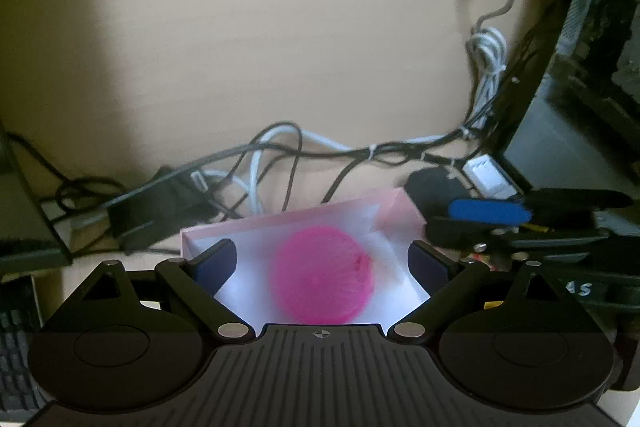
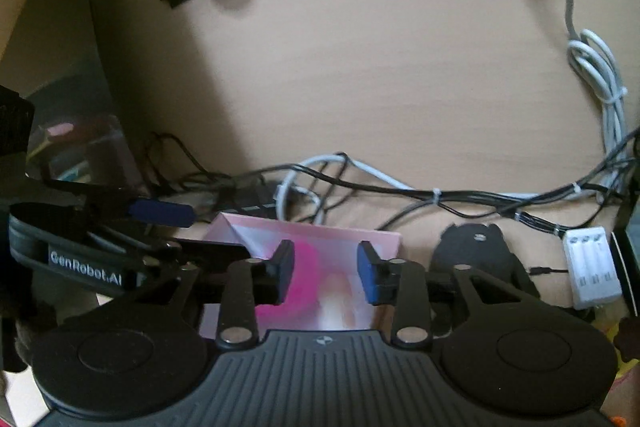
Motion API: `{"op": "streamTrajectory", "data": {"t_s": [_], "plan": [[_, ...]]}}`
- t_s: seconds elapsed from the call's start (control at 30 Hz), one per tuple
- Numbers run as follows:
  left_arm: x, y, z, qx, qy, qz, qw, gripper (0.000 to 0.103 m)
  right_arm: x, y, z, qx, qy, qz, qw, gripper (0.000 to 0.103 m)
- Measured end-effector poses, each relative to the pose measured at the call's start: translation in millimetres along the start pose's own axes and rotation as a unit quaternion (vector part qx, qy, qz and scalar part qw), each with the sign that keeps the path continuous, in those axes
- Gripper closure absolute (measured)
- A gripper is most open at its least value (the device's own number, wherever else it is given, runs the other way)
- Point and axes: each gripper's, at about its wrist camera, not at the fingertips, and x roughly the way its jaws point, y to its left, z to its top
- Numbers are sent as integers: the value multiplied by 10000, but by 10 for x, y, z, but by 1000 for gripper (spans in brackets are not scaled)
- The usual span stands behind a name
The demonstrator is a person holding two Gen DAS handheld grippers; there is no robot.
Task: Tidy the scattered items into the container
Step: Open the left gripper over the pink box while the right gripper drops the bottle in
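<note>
Pink ribbed disc [image 1: 323, 273] lies in the pink box [image 1: 280, 223], below and between the left gripper [image 1: 322, 261] fingers, spread wide and empty. Right gripper [image 2: 326, 265] partly parted over the same box, pads touching nothing.

The left gripper [image 1: 322, 261] points forward and down, its jaws spread wide with nothing pressed between the dark blue pads [image 1: 218, 263]. The right gripper [image 2: 326, 269] tilts down less steeply, its jaws partly apart, pads facing each other and clamping nothing. Seen from the right wrist camera, the left gripper reaches in from the left edge, one blue-tipped finger [image 2: 162, 211] extended beside the right one.
</note>
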Motion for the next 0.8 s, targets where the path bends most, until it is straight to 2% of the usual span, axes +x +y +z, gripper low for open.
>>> {"op": "streamTrajectory", "data": {"t_s": [0.17,0.27,0.33,0.43,0.53,0.63,0.8], "plan": [[-87,-169,-170,356,-55,72,9993,5,-73,-93,-147,1,-47,-446,9990,60],[-221,-285,-330,519,-39,-99,9986,4,-190,-155,-285,-191,-83,-840,9963,53],[-305,-369,-476,517,84,-331,9981,3,-263,-217,-379,-177,-37,-976,9951,52],[-414,-495,-733,551,317,-626,9960,3,-314,-329,-449,307,108,-767,9965,52],[-440,-579,-941,535,524,-760,9943,3,-253,-360,-460,713,168,-541,9958,50],[-475,-642,-1058,670,417,-531,9955,2,-127,-297,-463,724,256,-375,9963,47],[-551,-599,-1081,419,339,-633,9965,2,172,-97,-490,312,494,-254,9980,48]]}}
